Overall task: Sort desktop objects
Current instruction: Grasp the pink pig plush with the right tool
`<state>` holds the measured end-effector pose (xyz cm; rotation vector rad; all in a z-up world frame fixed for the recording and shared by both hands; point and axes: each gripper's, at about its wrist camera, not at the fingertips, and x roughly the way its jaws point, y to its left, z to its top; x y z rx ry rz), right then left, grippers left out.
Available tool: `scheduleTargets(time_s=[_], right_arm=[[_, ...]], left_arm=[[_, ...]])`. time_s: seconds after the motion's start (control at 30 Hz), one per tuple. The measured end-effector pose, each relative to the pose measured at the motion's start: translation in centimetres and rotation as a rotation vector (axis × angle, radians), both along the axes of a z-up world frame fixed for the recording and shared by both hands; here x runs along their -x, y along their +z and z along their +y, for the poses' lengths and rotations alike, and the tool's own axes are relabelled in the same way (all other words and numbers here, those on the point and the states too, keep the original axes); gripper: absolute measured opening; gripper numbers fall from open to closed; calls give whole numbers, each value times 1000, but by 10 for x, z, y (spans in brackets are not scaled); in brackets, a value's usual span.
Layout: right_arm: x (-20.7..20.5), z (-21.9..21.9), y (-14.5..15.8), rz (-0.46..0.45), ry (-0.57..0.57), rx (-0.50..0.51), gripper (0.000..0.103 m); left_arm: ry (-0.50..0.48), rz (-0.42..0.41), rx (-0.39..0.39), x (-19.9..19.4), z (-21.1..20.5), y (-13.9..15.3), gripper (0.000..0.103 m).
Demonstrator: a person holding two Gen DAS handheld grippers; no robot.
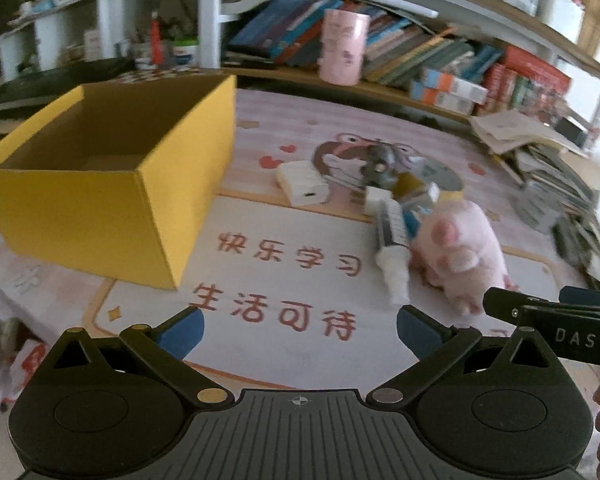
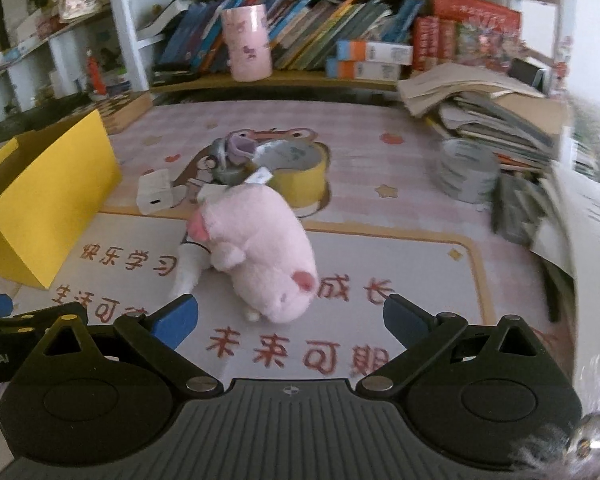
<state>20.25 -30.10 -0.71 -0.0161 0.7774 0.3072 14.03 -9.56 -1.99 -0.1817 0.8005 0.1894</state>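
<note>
A pink plush pig (image 2: 260,252) lies mid-mat, just ahead of my right gripper (image 2: 290,318), which is open and empty. The pig shows in the left wrist view (image 1: 458,252) to the right of my left gripper (image 1: 300,332), also open and empty. Behind the pig lies a pile: a white adapter box (image 1: 302,182) (image 2: 154,192), a yellow tape roll (image 2: 300,174), a grey toy (image 1: 380,162) (image 2: 230,158) and a white tube (image 1: 392,264) (image 2: 188,266). An open yellow cardboard box (image 1: 100,184) (image 2: 40,196) stands at the left.
A pink cylinder (image 2: 248,42) stands on the shelf among books at the back. A stack of papers and books (image 2: 500,120) and a grey tape roll (image 2: 466,174) crowd the right side. The pink desk mat (image 2: 380,200) carries red printed characters.
</note>
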Motion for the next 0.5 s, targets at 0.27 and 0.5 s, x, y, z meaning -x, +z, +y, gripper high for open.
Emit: scheduleTargets(time_s=[0.27,0.5], right_arm=[[-45,15,-15,-7,150,36,100],[-68,18,-25,29,227,40,66]], left_arm=[[32,9,-25,1,-7,3,103],[-27,17,-21,-8,-21,4,102]])
